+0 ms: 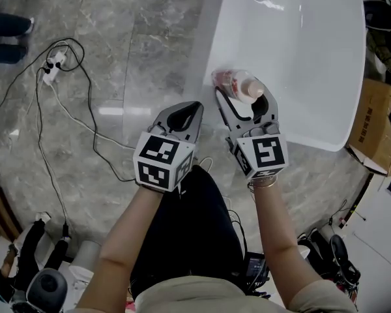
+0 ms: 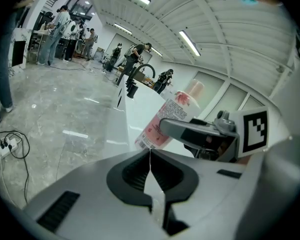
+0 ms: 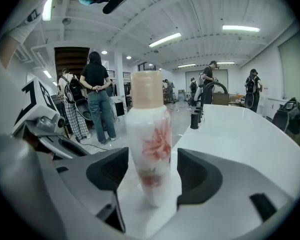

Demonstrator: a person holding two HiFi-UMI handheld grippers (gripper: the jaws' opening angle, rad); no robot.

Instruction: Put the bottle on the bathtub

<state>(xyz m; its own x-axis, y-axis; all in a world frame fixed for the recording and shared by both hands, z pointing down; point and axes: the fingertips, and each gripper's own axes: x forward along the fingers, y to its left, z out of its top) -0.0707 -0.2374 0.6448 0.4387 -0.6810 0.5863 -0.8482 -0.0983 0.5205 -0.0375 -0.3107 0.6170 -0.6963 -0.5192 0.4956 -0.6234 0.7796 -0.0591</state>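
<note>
Between the spread jaws of the right tool (image 3: 153,176), the bottle (image 3: 149,134) stands on the bathtub (image 3: 240,131).

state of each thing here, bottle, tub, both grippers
bottle: upright on the bathtub rim, cap on, free between open jaws
bathtub: no water visible, bottle on its near rim
right gripper: open, jaws on either side of the bottle, pads clear of it
left gripper: shut, empty

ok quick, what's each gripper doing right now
left gripper: closed, empty
right gripper: open, the bottle stands between its jaws on the edge of the bathtub, not gripped
</note>
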